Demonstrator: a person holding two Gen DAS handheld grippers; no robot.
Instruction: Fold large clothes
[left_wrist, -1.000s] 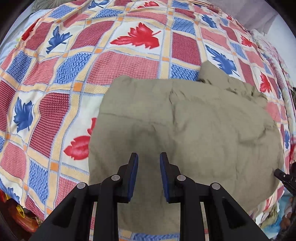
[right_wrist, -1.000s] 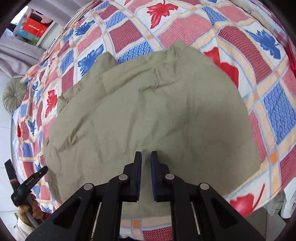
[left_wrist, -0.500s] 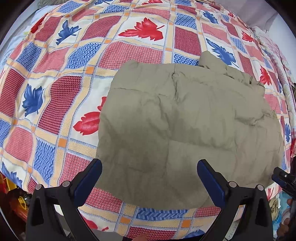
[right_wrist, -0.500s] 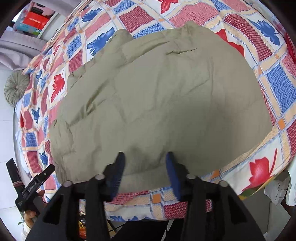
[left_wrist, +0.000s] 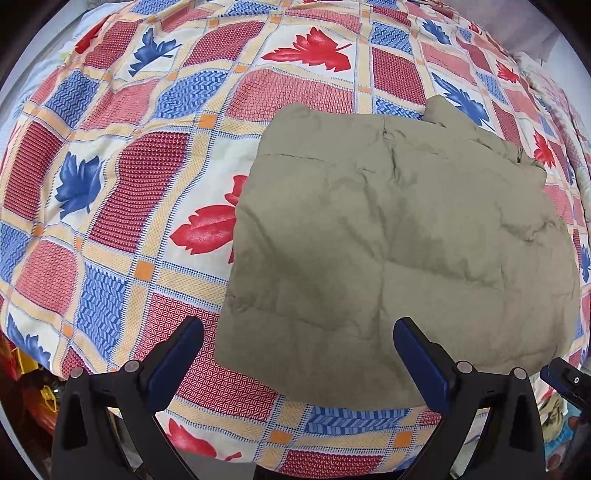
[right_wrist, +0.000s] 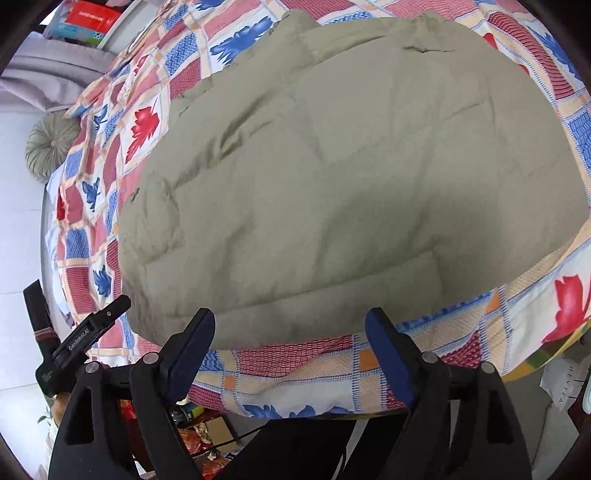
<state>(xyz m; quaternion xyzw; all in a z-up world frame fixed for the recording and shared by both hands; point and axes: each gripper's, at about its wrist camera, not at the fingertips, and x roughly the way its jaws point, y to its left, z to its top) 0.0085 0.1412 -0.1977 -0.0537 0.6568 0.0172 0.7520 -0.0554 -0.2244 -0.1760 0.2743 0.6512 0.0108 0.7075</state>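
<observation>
the folded olive garment (left_wrist: 399, 236) lies ahead of the left tongs (left_wrist: 297, 354) and right tongs (right_wrist: 290, 343), both spread wide and holding nothing.

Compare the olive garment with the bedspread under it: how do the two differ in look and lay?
The olive garment is plain, with no print; the bedspread is checked red and blue with leaf prints. The garment lies as a compact folded block with puffy creases; the bedspread lies spread wide, reaching well past it. Both lie flat, gripped by neither open gripper.

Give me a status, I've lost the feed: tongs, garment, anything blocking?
Left tongs open, empty. Right tongs open, empty. Olive garment lies folded on the patterned bedspread. Nothing on top of it.
</observation>
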